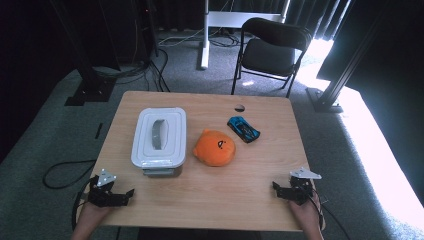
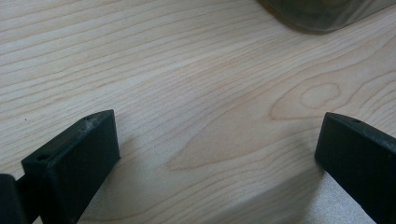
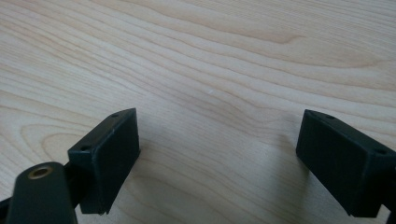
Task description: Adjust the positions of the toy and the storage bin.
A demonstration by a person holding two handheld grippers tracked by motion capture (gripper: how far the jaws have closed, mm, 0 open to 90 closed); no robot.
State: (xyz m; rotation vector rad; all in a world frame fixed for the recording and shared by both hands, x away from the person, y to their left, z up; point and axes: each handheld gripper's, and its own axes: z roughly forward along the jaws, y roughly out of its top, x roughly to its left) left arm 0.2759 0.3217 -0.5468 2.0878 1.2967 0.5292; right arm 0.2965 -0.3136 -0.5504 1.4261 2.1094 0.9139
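I see the lidded container (image 1: 159,141) lying ahead-right of my nearer left hand-held gripper (image 1: 116,194); both hand-held grippers wide open, empty.

The right gripper (image 3: 219,154) looked down along its two black jaws, which stood wide apart with nothing between them. Beneath and beyond them lay the pale wooden table (image 3: 224,60), its grain running in long wavy bands, with the jaws' faint shadows on it.
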